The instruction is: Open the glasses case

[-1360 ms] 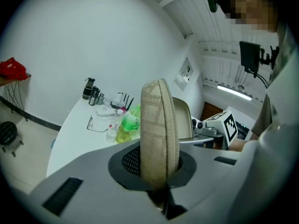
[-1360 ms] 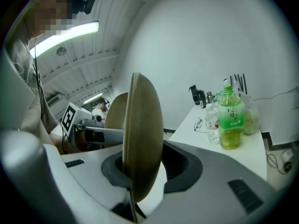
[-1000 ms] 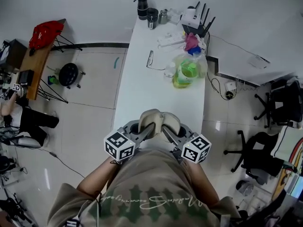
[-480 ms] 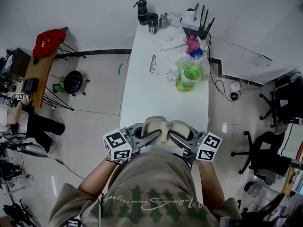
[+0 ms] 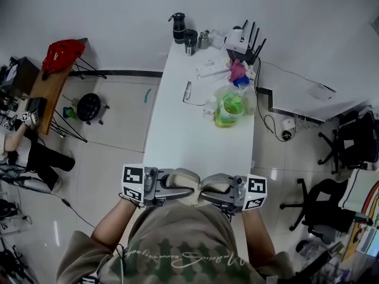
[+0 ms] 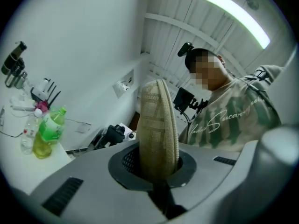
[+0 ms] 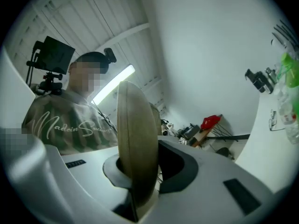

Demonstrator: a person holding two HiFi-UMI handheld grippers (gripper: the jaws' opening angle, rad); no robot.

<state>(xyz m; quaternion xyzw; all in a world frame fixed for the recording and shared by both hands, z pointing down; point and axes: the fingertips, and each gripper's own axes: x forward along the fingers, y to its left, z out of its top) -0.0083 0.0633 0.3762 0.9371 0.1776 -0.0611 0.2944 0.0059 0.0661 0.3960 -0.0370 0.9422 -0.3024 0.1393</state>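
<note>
Just above the near end of the tabletop (image 5: 195, 129), close against the person's chest, the glasses case (image 5: 192, 185) hangs between both claws. The left claw (image 5: 176, 187) is nearly closed, pinching the woven shell by its rim. The right claw (image 5: 218, 191) is likewise clamped on the other shell. The halves look splayed apart. To finish well, I judge the hands should part evenly about the hinge, without twisting, with both pinches firm near the rims.

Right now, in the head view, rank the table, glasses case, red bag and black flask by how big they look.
Largest to smallest:
1. table
2. glasses case
3. red bag
4. black flask
The case sits nearest the camera, so its lead over the bag may be only apparent.
</note>
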